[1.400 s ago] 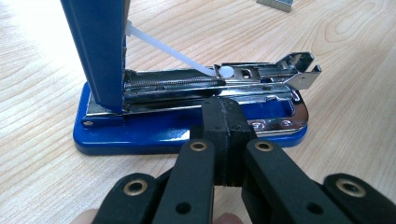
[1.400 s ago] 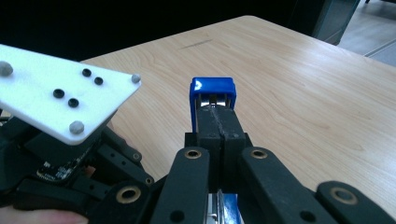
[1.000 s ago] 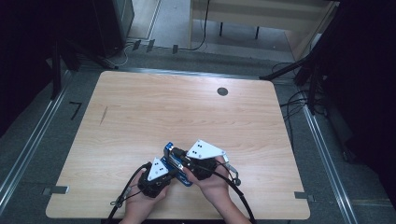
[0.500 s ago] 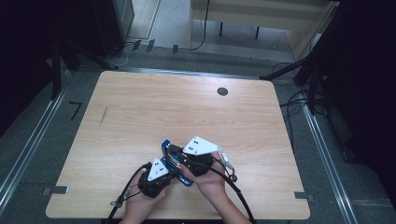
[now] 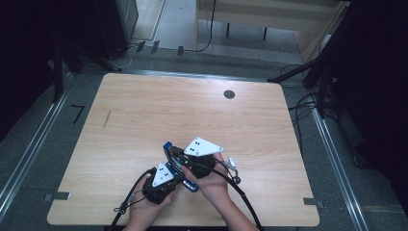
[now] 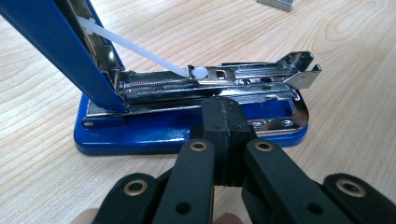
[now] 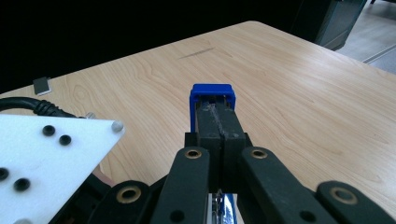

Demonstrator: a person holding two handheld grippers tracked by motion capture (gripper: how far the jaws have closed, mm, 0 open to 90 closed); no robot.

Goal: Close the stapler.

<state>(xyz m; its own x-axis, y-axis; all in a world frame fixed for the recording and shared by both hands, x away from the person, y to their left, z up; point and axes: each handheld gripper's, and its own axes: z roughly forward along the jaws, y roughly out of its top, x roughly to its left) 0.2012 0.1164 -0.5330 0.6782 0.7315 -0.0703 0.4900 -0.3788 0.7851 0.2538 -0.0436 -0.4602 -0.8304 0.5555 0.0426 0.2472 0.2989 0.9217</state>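
On table's near edge, blue stapler point(image 6: 187, 126) hinged open, chrome magazine bare, both grippers' fingers clenched.

The bench point(image 5: 192, 115) is softly lit from above — the room around it is very dark. Close views are sharp, with small glints on shiny metal.

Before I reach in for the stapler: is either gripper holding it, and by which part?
The right gripper holds the stapler's raised blue top arm. The left gripper is shut against its base, seemingly gripping nothing.
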